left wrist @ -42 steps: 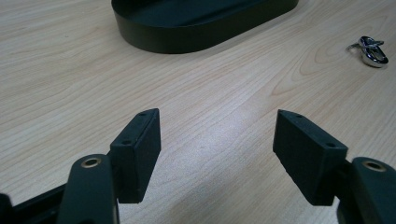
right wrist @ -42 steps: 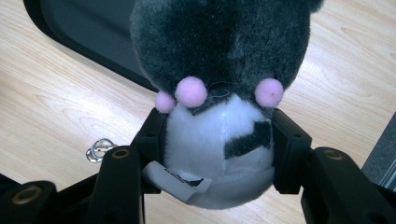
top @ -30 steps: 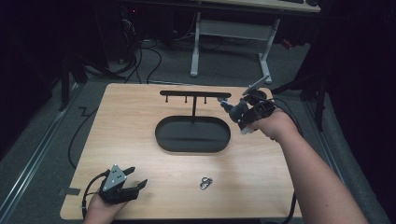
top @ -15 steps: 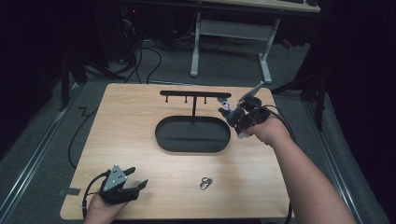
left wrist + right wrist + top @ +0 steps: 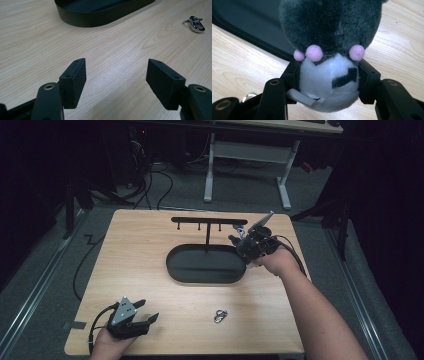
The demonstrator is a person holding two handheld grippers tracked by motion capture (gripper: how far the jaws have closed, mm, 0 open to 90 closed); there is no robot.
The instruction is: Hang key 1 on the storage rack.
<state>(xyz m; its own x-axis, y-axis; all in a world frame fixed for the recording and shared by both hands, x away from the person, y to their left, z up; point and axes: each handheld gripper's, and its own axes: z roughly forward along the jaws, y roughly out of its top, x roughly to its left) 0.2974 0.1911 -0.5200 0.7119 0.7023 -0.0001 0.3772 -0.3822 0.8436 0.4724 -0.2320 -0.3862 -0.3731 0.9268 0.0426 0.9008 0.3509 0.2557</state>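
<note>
Between right tongs, half-hidden plush toy

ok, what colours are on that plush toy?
Dark grey fur, white belly, pink dots on the plush toy; right gripper view.

Left tool rests low with jaws spread wide; right tool is raised, jaws clamped.

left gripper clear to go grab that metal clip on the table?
Probably yes. The left gripper is open and holds nothing, and only bare table lies between it and the clip. The right gripper sits by the tray.
</note>
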